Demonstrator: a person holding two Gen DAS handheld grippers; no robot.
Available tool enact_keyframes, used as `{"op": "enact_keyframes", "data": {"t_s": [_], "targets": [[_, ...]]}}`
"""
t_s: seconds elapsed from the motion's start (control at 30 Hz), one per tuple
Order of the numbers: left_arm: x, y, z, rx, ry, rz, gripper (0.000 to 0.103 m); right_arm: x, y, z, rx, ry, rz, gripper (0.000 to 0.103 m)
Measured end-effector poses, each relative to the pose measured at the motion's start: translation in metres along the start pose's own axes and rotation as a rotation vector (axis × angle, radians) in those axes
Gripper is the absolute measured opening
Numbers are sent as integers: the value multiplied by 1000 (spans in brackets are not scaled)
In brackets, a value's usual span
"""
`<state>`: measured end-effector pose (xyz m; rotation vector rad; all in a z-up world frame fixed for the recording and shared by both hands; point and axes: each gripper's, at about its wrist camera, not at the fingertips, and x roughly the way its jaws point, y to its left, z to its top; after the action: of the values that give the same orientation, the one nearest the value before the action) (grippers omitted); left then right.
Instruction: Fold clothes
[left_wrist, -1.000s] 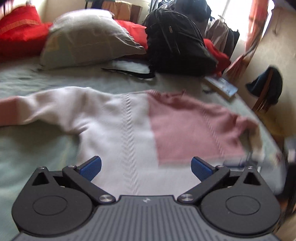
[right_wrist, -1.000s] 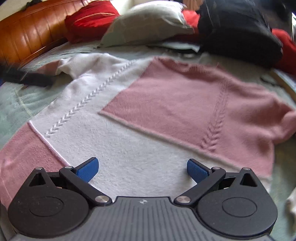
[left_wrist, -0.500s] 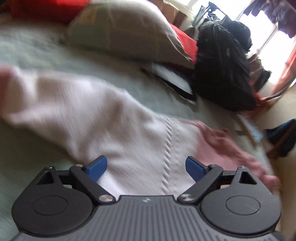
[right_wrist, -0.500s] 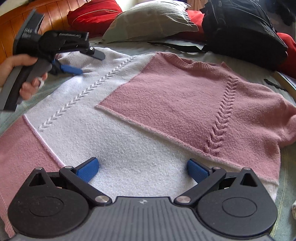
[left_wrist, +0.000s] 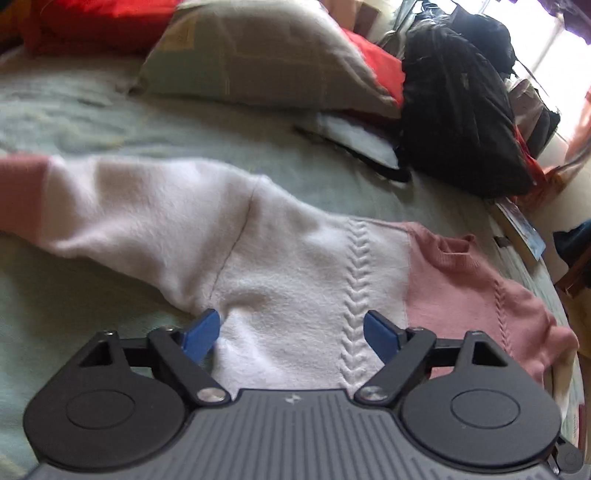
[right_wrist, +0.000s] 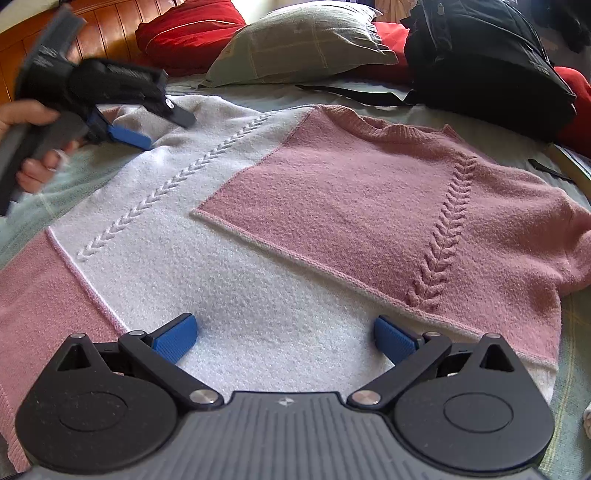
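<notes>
Bed (right_wrist: 576, 332) holds flat sweater (right_wrist: 332, 206); no legible writing.

Bed (right_wrist: 570, 332): covered by a pale green sheet with a faint check pattern. Lying directly on it, spread flat, front up: one pink-and-white knitted sweater (right_wrist: 280, 206), its white sleeve (left_wrist: 122, 210) extended sideways onto the sheet. Toward the head end: a grey-green pillow (right_wrist: 303, 44), red cushions (right_wrist: 188, 33) beside and behind it, and a black backpack (right_wrist: 484, 62) whose strap trails across the sheet.
</notes>
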<state>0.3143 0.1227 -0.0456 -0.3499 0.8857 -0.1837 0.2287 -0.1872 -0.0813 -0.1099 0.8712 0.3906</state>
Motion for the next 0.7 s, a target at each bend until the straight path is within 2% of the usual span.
{"op": "enact_keyframes", "data": {"t_s": [0.07,0.1,0.13,0.2,0.23,0.33,0.43,0.53,0.6,0.7], "targets": [[-6,-10,-5,42,28,-85,95,0,1,0,-2,-1,-3,103],[-5,-14,-10,59,49,-94,95,1,1,0,-2,-2,-4,103],[-2,-17,-16,75,75,-82,95,0,1,0,-2,-3,-3,103],[7,-14,-29,92,129,-8,94,0,1,-1,-2,-5,-2,103],[6,-9,-34,99,121,-4,91,0,1,-1,-3,-5,-2,103],[-6,2,-44,108,92,4,92,-1,1,-2,-6,-10,-2,103],[-24,2,-43,139,88,123,92,0,2,-3,-6,-11,-7,103],[-45,1,-48,138,64,-8,95,0,3,-3,-8,-13,-13,103],[-50,-8,-56,176,50,-79,97,0,3,-3,-9,-14,-13,103],[-42,-20,-75,265,106,-87,97,0,3,-3,-11,-15,-10,103]]}}
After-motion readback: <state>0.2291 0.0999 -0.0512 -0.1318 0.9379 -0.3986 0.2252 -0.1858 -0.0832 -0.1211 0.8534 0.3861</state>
